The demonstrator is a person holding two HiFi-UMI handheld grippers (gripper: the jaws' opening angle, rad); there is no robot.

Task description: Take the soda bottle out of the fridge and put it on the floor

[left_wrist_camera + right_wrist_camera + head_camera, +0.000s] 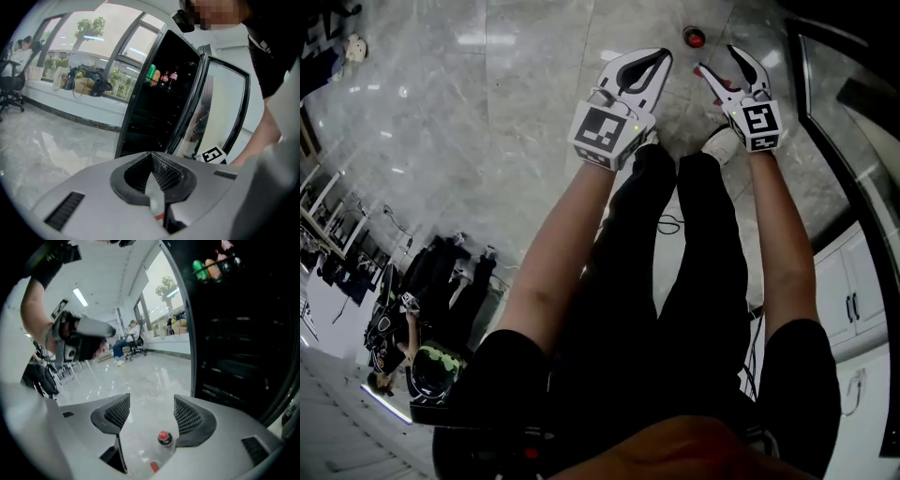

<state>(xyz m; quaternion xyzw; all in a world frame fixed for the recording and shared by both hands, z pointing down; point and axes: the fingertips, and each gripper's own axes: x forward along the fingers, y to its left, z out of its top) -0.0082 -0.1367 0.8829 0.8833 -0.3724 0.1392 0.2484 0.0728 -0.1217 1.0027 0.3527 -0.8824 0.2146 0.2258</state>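
Observation:
The soda bottle (695, 37), dark with a red cap, stands upright on the marble floor (516, 103) just beyond both grippers. My right gripper (719, 59) is open, held a little above and to the right of it, apart from it. Looking along the right gripper's jaws, the bottle (164, 439) shows far below between the open pads (186, 417), with nothing held. My left gripper (661, 56) is shut and empty; its pads (164, 171) meet at the tips. The open fridge (154, 112) shows more bottles (163, 77) on an upper shelf.
The fridge door (225, 112) stands open on the right, its dark frame (839, 159) by my right arm. White cabinets (853, 300) are at the lower right. My legs and a shoe (722, 142) stand near the bottle. Chairs and seated people (126, 341) are far across the room.

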